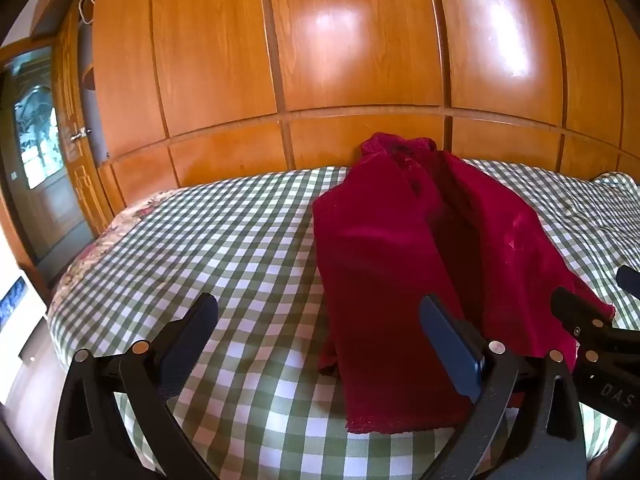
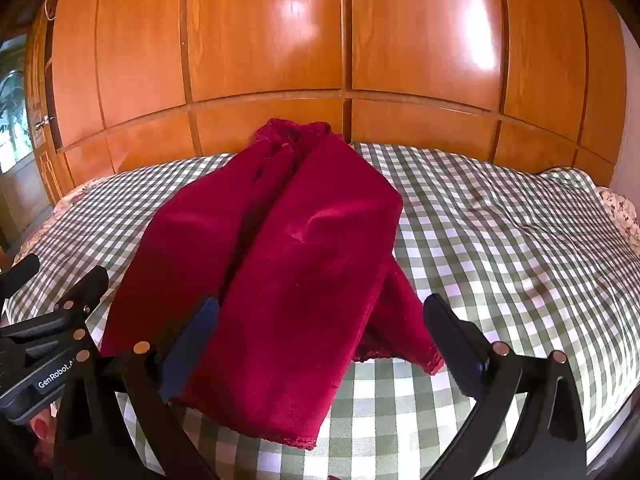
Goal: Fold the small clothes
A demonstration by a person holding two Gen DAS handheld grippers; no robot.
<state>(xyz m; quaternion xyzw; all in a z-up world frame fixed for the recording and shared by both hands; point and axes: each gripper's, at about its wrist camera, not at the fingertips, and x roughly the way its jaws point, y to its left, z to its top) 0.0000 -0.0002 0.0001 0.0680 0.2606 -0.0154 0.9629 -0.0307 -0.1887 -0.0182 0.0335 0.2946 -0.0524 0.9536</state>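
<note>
A dark red velvet garment (image 1: 384, 248) lies lengthwise on the green-and-white checked bed cover (image 1: 192, 240), both long sides folded in toward its middle, lace-edged hem nearest me. My left gripper (image 1: 320, 328) is open over the garment's near left part, its right finger on the cloth. In the right wrist view the garment (image 2: 296, 248) fills the middle. My right gripper (image 2: 324, 328) is open above its near hem, holding nothing. Each gripper shows in the other's view: the right gripper (image 1: 592, 320) at the right edge, the left gripper (image 2: 52, 300) at the left edge.
A glossy wooden wardrobe wall (image 1: 320, 60) stands behind the bed. A door with a glass pane (image 1: 36, 140) is at the far left. The cover is rumpled at the right (image 2: 520, 220), with floral bedding (image 2: 620, 216) showing at the edge.
</note>
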